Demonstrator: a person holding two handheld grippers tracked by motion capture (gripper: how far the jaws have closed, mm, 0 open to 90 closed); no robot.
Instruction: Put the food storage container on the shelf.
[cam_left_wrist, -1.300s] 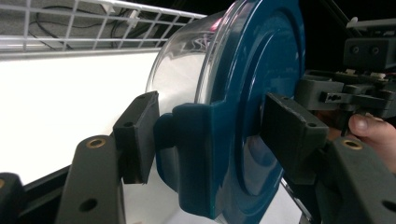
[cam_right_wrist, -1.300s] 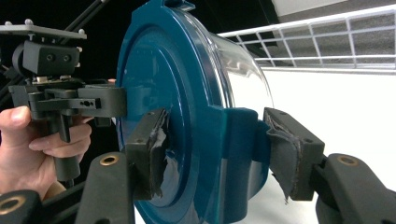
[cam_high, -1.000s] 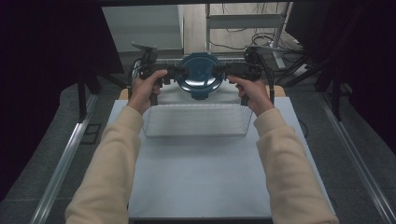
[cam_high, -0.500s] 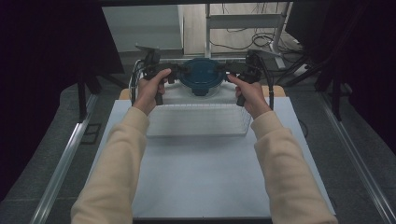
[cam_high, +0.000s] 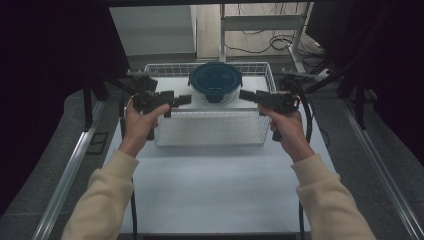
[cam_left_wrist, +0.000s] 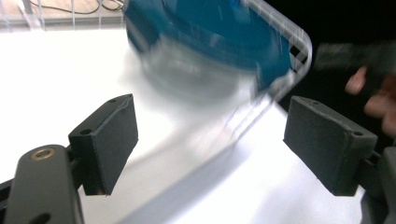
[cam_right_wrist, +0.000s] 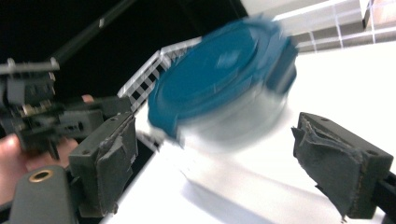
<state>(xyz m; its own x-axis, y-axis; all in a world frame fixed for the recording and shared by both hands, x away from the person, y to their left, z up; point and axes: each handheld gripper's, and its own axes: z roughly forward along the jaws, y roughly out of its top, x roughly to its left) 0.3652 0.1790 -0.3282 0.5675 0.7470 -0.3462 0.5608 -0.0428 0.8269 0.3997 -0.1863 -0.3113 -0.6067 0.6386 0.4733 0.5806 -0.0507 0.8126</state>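
Nearest me lies the white rectangular table top (cam_high: 215, 190), bare in front of my two cream sleeves. Farther on, my left gripper (cam_high: 175, 100) and my right gripper (cam_high: 248, 95) are held level at either side of the white wire basket (cam_high: 210, 131), their tips pointing inward toward each other. Both pairs of jaws have just been opening; they now stand wide apart with nothing between the pads, as the left gripper view (cam_left_wrist: 210, 140) and the right gripper view (cam_right_wrist: 229, 163) confirm. Beyond and between the grippers, the round clear container with a dark blue clip-on lid (cam_high: 215, 82) rests inside the basket at its far middle, apart from both grippers. In both gripper views it appears blurred beyond the open pads.
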